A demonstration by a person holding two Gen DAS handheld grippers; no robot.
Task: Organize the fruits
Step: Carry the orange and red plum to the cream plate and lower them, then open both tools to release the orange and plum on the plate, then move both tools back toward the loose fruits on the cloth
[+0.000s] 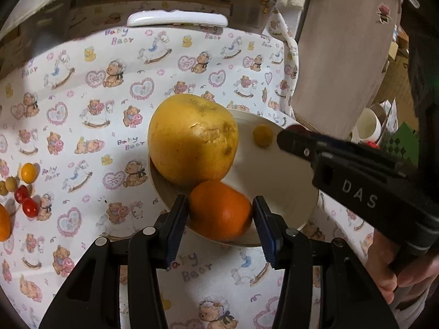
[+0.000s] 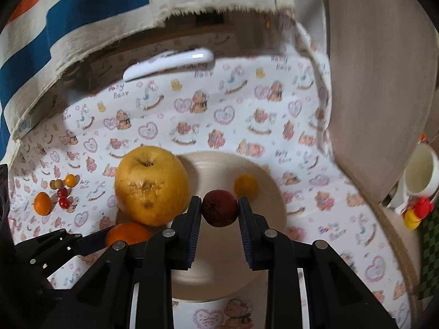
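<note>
A cream plate (image 1: 277,175) (image 2: 263,235) lies on the bear-print cloth. On it rest a big yellow pomelo (image 1: 192,139) (image 2: 151,186) and a small yellow fruit (image 1: 262,136) (image 2: 246,186). My left gripper (image 1: 221,211) is shut on an orange (image 1: 219,209) (image 2: 127,234) at the plate's near rim. My right gripper (image 2: 219,208) is shut on a dark red fruit (image 2: 219,207) above the plate's middle; in the left wrist view its black body (image 1: 343,170) reaches in from the right.
Loose on the cloth at the left lie another orange (image 2: 42,203) (image 1: 4,226), red cherry tomatoes (image 1: 26,203) (image 2: 63,197) and small yellow fruits (image 1: 28,172) (image 2: 70,180). A white flat object (image 1: 177,18) sits at the far edge. A mug (image 2: 421,175) and a wooden board (image 1: 343,54) stand to the right.
</note>
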